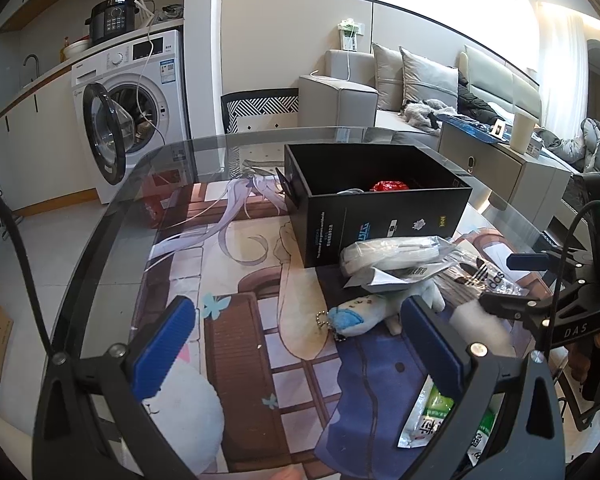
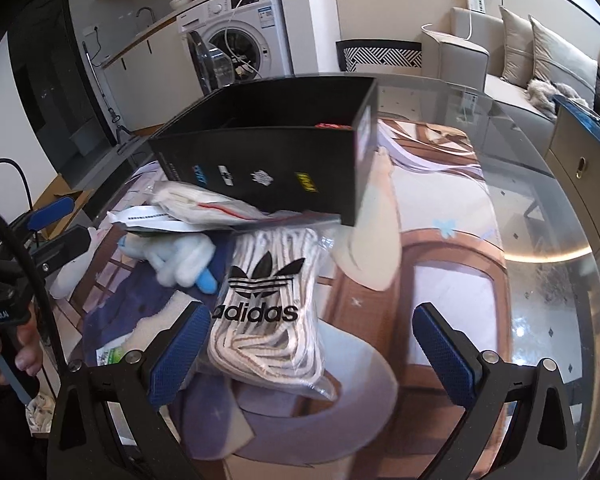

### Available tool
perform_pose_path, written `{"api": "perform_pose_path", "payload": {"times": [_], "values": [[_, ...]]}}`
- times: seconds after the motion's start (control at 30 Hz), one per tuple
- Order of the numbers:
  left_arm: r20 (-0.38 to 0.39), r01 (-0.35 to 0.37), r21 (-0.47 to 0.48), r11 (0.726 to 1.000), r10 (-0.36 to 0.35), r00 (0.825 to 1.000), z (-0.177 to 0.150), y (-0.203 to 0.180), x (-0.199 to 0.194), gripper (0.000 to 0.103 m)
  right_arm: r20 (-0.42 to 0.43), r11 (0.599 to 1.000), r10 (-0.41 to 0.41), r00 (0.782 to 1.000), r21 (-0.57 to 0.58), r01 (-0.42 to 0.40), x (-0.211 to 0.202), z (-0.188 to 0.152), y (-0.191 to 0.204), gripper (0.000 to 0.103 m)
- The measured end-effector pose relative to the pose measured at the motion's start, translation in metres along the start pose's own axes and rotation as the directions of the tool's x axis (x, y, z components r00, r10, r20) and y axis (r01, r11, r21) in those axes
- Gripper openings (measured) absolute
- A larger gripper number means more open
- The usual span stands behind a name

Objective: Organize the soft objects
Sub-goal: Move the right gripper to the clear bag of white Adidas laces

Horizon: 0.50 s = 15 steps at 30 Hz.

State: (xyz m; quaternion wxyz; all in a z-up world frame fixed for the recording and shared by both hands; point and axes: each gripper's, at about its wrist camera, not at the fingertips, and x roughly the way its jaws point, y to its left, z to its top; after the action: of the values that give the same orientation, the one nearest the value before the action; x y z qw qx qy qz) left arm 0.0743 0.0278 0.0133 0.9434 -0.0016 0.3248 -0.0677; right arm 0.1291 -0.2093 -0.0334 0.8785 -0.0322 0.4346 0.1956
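Left wrist view: the left gripper [image 1: 300,344], fingers apart and holding nothing, hangs over the printed mat [image 1: 236,320] at lower centre. A black box [image 1: 376,216] stands at centre frame with a red item [image 1: 389,186] inside; below it lie a white bag [image 1: 396,256] and a plush [image 1: 364,314]; the right gripper [image 1: 516,280] enters at right. Right wrist view: the right gripper [image 2: 312,348], fingers apart, frames the Adidas bag [image 2: 268,308] at lower centre; the box [image 2: 276,160] sits above, the plush [image 2: 180,264] to the left.

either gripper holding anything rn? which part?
Nothing held. Left gripper and right gripper are both open; the adidas bag just lies on the table.
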Motion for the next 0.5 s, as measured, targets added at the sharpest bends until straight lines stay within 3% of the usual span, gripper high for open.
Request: {"api": "perform_pose_path", "payload": {"times": [0.33, 0.5], "values": [[0.001, 0.006, 0.007, 1.000, -0.006, 1.000, 0.000, -0.001, -0.001, 0.103, -0.013, 0.998, 0.001, 1.000, -0.061, -0.002, 0.008, 0.003, 0.008, 0.102], [0.000, 0.006, 0.007, 1.000, -0.006, 1.000, 0.001, -0.002, -0.001, 0.103, -0.018, 0.996, -0.007, 1.000, -0.091, 0.005, 0.012, 0.002, 0.013, 0.084]]}}
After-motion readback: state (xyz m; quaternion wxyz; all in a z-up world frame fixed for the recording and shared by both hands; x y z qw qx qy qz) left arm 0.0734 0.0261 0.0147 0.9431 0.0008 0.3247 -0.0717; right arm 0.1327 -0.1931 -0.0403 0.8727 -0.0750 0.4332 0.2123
